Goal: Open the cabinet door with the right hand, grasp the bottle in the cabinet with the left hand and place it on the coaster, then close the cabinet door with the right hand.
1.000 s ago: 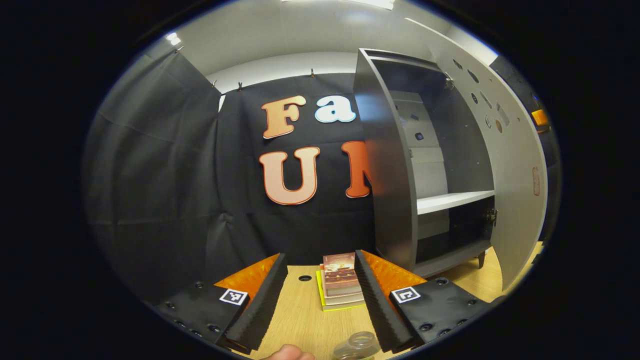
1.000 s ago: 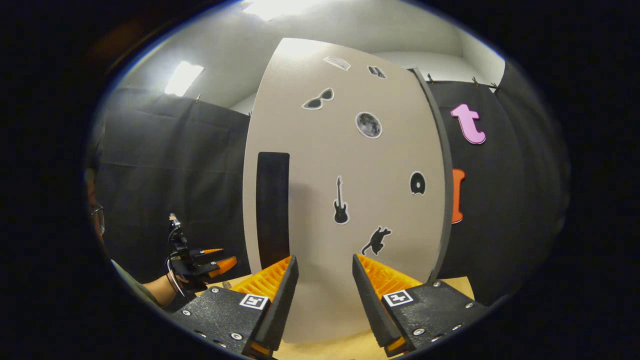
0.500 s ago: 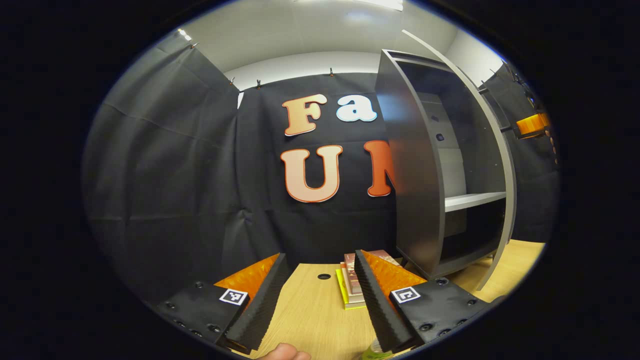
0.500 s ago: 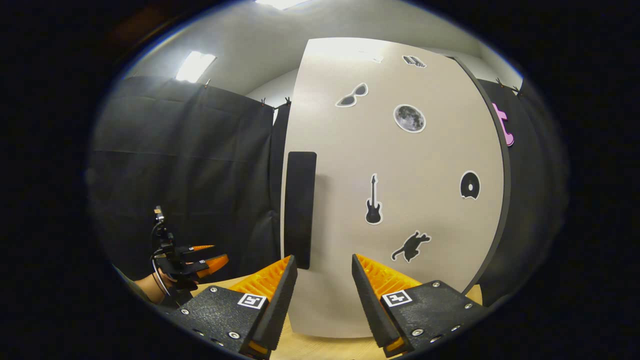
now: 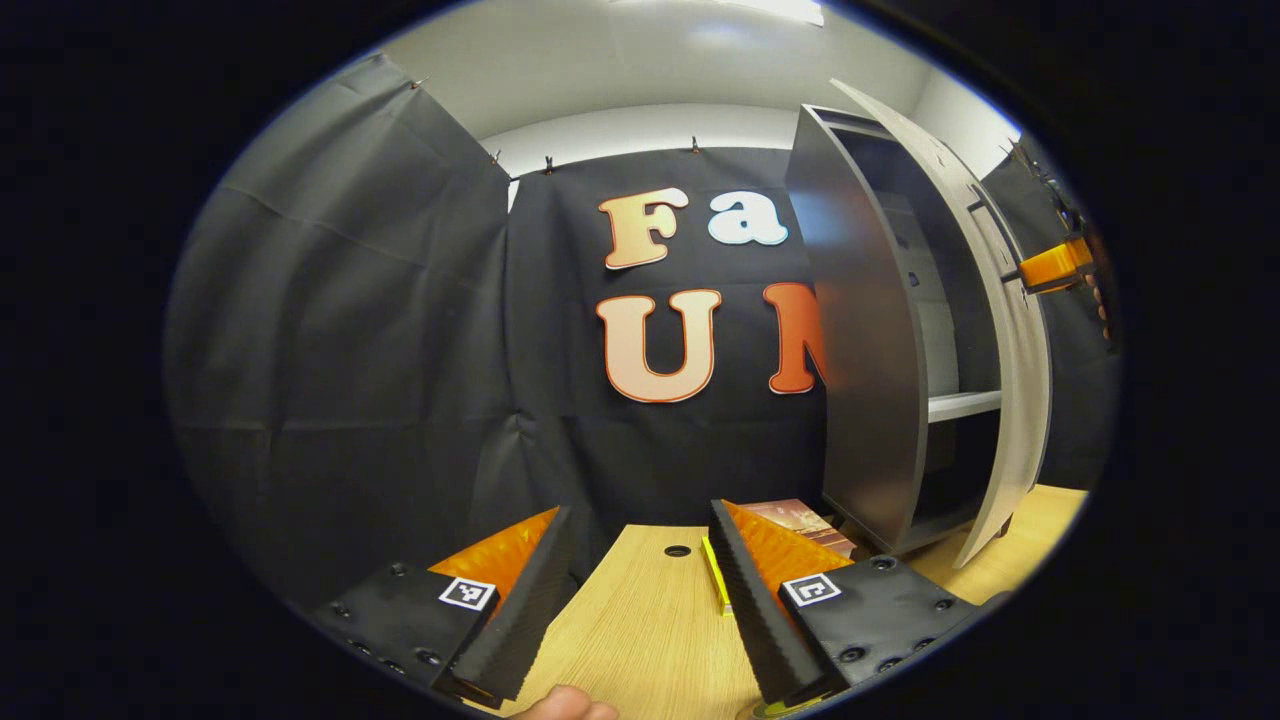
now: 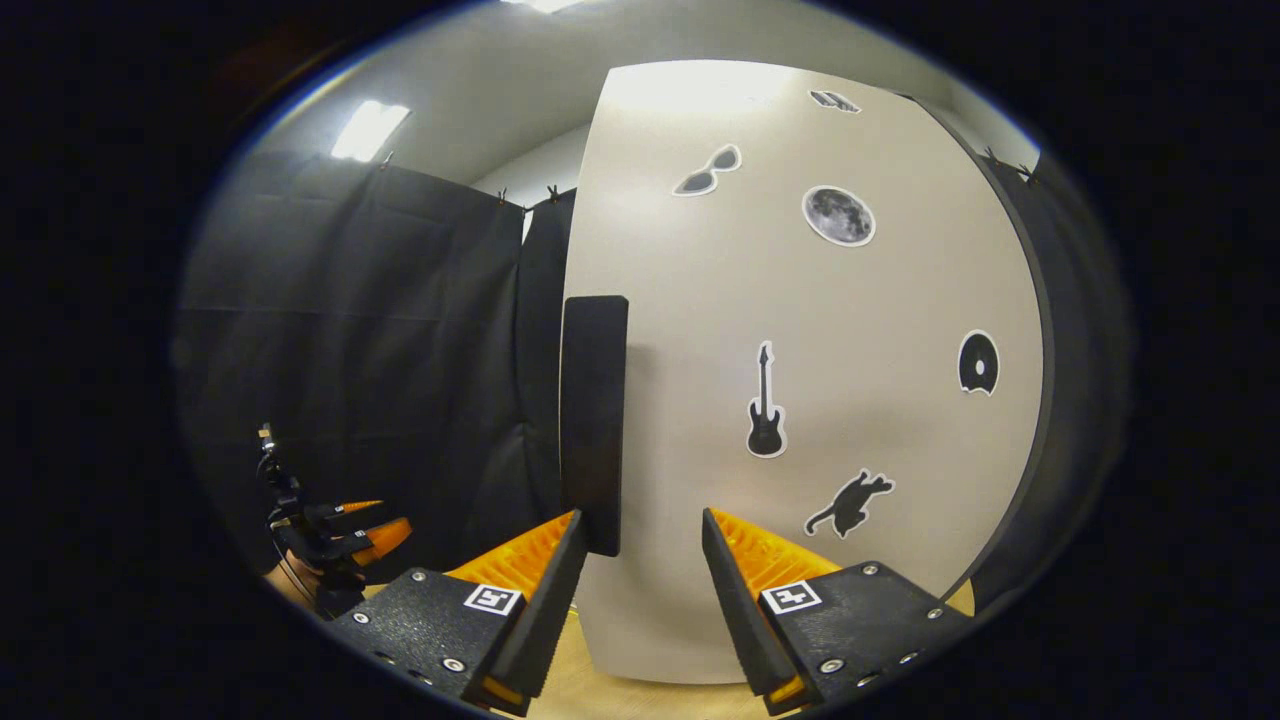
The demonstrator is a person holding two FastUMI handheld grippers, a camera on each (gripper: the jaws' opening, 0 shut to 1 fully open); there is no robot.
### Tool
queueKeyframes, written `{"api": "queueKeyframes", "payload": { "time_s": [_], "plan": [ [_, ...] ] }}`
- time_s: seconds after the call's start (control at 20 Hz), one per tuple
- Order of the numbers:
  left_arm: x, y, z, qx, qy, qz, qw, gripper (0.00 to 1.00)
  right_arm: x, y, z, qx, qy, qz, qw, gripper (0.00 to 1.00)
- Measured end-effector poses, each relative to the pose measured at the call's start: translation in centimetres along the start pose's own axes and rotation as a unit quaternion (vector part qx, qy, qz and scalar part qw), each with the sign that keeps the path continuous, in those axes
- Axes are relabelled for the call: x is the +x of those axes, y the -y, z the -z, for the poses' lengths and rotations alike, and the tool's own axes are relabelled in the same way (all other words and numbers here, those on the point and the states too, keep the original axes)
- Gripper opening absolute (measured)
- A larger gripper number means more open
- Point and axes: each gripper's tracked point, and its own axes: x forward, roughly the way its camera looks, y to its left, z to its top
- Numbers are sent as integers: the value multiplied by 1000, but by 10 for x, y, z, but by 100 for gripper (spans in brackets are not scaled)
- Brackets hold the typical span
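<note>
Swung further toward the cabinet (image 5: 870, 330) than half a second ago, the cabinet door (image 6: 800, 380) now leaves a narrow gap at right of the left gripper view; the bottle (image 5: 770, 708) is cut off at the bottom edge, hard to make out. Left gripper (image 5: 640, 600) hangs spread and empty over the table (image 5: 650, 630), a fingertip (image 5: 565, 703) below; right gripper (image 6: 640, 600), spread, faces the door beside its dark handle (image 6: 592, 420); the cabinet's visible shelf (image 5: 962, 404) looks bare.
</note>
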Motion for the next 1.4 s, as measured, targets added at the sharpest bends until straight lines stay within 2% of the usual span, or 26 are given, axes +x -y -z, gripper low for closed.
{"api": "queueKeyframes", "payload": {
  "time_s": [0.4, 0.6, 0.9, 1.15, 1.4],
  "plan": [
    [-5, -4, -18, -12, 7, -7, 1000, 88, 11, -1, -2, -13, 2, 38, 999, 73],
    [-9, 7, -40, -18, 16, 1, 1000, 88, 16, 0, -3, -17, 4, 56, 998, 73],
    [-14, 54, -82, -38, 25, 44, 998, 89, 23, 1, -1, -26, 2, 69, 997, 73],
    [-13, 86, -115, -50, 16, 54, 997, 89, 22, 6, 0, -26, -2, 83, 996, 74],
    [-17, 123, -152, -43, 25, 70, 996, 89, -26, 7, -18, -52, 37, 80, 995, 74]
  ]
}}
